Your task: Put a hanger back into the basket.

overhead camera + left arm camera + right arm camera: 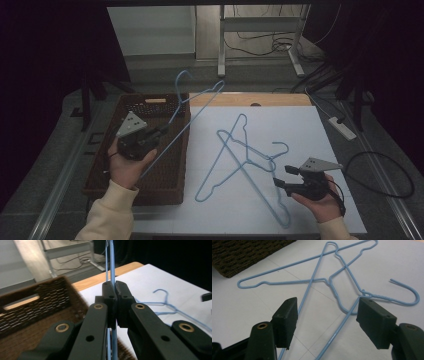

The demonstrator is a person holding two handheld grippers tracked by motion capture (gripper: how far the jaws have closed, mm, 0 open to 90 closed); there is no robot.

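My left gripper (161, 131) is shut on the wire of a blue wire hanger (200, 107), held tilted in the air over the brown woven basket (150, 101). In the left gripper view the jaws pinch the held hanger (112, 262), with the basket (32, 305) behind at the left. Two more blue hangers (246, 165) lie crossed on the white table surface (300, 130). My right gripper (281, 176) hovers open at their lower right. In the right gripper view my right gripper (327, 312) has its jaws spread on either side of the lying hangers (312, 282), low over them and not touching.
A wooden table edge (280, 99) runs behind the white surface. A white power strip (343, 128) and black cables (395, 172) lie on the floor at the right. A metal frame leg (221, 50) stands at the back. The basket's corner (242, 255) shows in the right gripper view.
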